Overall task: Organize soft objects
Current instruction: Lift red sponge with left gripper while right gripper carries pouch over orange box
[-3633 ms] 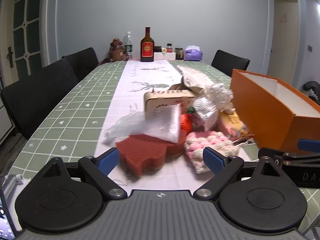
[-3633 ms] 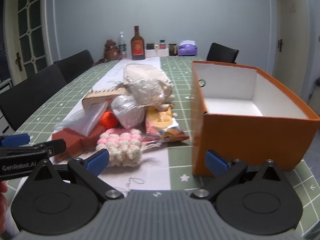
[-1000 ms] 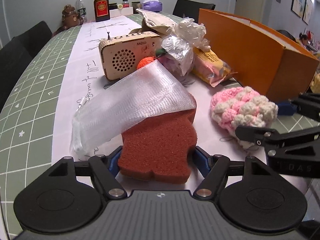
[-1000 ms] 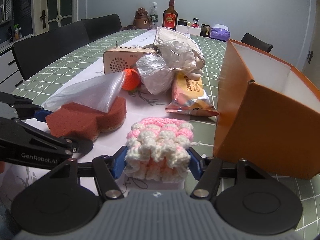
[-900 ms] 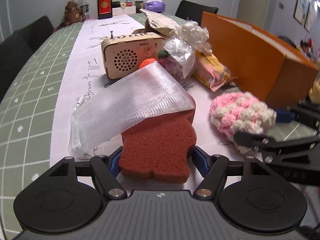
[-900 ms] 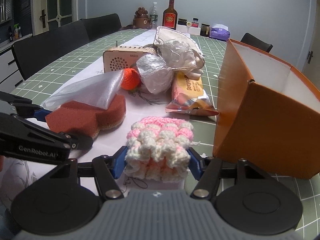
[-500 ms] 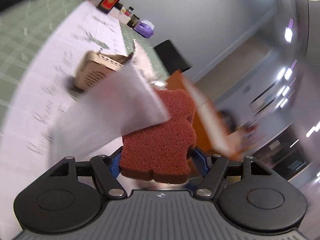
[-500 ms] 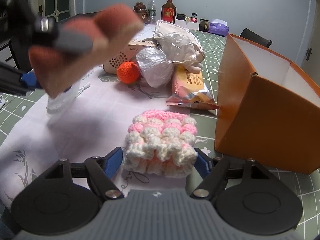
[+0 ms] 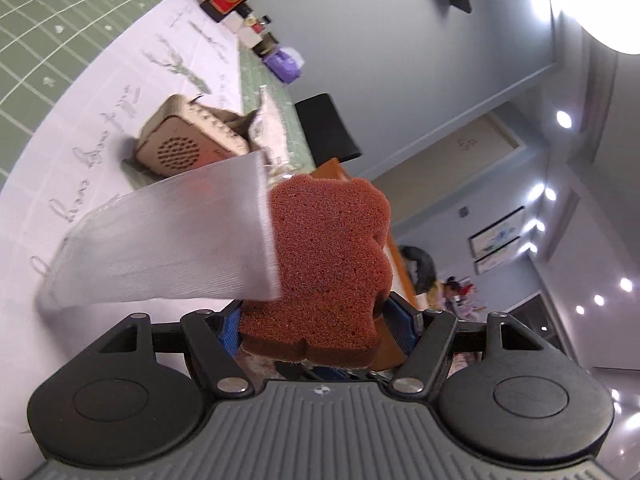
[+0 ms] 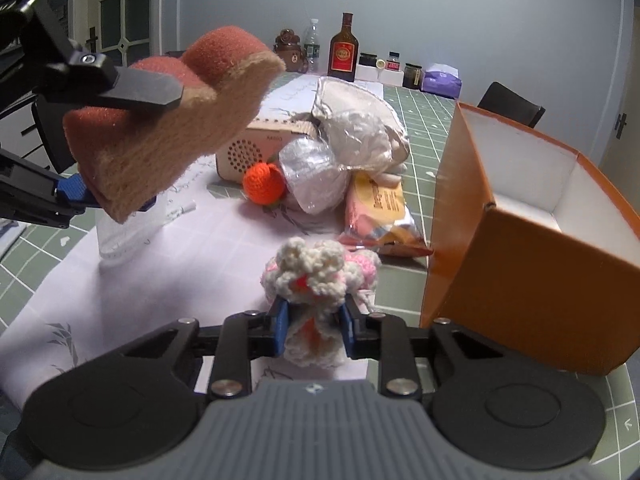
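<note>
A rust-brown bear-shaped sponge (image 9: 328, 264) is held aloft, tilted; a pink-and-cream crocheted pad (image 10: 316, 280) is squeezed at six o'clock.

The left tongs (image 9: 316, 326) have lifted the sponge (image 9: 328, 264); the right tongs (image 10: 313, 330) now squeeze the crochet piece (image 10: 316, 280).

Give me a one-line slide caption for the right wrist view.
Right gripper squeezes a pink-and-white crocheted piece beside the orange box; left gripper lifts a brown sponge.
</note>
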`<state>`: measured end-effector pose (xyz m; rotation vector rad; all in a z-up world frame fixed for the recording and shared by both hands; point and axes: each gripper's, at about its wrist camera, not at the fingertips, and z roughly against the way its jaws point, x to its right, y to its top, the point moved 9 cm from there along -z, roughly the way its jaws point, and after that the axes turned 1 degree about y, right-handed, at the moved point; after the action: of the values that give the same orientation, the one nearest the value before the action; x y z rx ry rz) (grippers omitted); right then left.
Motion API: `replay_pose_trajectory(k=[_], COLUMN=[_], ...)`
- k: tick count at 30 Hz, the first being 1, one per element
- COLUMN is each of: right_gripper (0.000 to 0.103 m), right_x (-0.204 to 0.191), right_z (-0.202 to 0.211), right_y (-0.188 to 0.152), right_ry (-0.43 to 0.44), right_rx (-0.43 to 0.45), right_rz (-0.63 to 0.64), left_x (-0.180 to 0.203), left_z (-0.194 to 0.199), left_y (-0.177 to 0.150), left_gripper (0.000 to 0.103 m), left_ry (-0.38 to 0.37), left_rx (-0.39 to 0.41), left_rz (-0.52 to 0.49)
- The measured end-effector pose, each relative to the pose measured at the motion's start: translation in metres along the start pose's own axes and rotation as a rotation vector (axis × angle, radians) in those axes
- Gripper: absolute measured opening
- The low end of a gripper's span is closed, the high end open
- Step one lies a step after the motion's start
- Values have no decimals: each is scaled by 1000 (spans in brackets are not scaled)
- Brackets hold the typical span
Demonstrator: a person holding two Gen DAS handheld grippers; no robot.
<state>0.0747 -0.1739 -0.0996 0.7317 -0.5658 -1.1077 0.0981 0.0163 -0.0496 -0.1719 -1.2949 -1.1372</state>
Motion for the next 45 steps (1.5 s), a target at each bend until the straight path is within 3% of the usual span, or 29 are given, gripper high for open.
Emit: replay_pose_trajectory(k=[4,11,22,37,45], right_gripper=[25,23,22,22,22], right_x=[1,1,12,70,108], right_z=[5,39,85,103,105], right_y=[7,37,89,130,137], right_ry=[1,24,57,-20,-85], right_rx=[19,114,196,178,157], right_rz=[3,39,141,186,197], left_x=[15,48,87,96,133], left_z=[6,15,19,-24,-64], left_y=[2,16,23,24,27], left_gripper=[81,81,81,81,81], left_ry=[-124,-34,212,595,761], left_rx=[10,33,34,-155,-179], left_rz=[20,-128,-339,-619,-932])
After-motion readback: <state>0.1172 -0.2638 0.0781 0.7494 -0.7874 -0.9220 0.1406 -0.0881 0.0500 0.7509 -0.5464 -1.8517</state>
